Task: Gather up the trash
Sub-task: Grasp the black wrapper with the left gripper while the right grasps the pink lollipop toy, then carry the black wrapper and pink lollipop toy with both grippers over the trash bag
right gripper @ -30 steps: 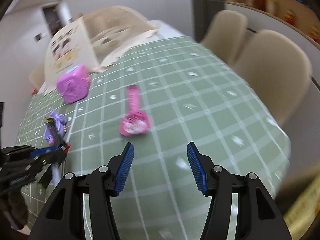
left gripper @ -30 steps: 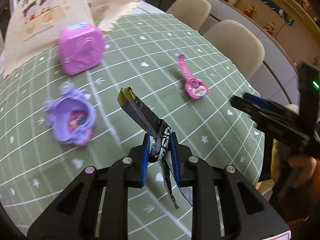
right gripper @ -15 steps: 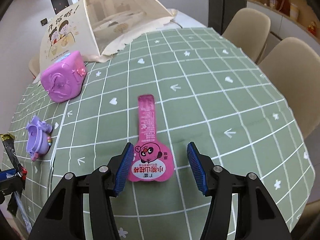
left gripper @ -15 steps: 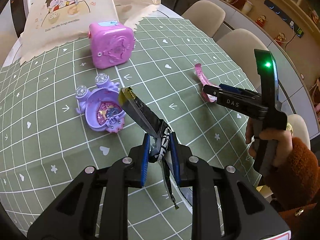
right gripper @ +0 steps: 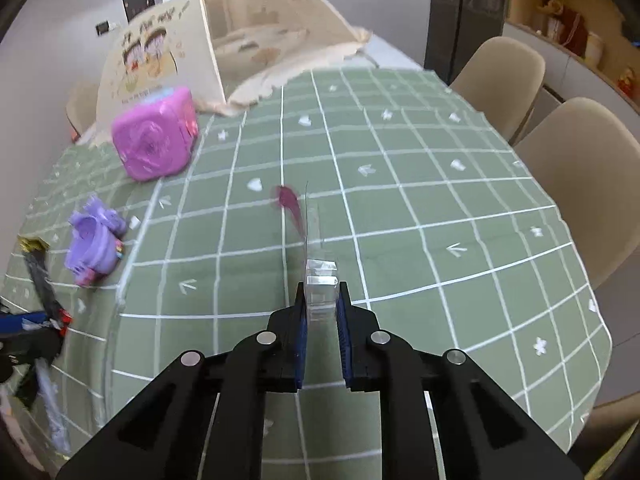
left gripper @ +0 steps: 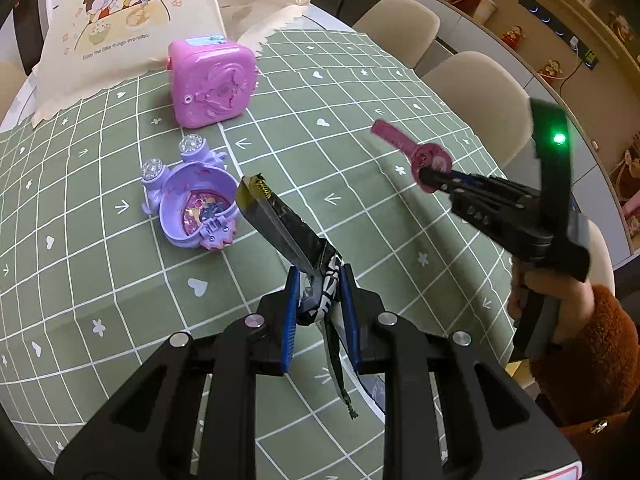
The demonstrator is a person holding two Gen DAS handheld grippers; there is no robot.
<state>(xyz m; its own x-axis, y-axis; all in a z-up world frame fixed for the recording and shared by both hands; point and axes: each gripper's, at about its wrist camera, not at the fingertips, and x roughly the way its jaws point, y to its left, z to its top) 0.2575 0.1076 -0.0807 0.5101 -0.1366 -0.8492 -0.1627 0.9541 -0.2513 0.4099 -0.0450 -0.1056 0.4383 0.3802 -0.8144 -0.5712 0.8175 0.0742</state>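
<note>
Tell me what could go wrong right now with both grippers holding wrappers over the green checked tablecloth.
1. The right gripper, its jaws closing, pinches only the round end of the pink snack wrapper; the strip hangs free and could slip out.
2. The left gripper grips the black foil wrapper low down, so its long end may snag the open purple toy compact nearby.
3. The pink square toy case is not trash and could be grabbed by mistake.

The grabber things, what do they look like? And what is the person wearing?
Each gripper is black with two angular arms that have cut-out holes, round silver bolts and ridged blue pads on the fingers. The right gripper, seen from the side, has a tall black handle with a glowing green light. The sleeve is fuzzy, rust-brown.
</note>
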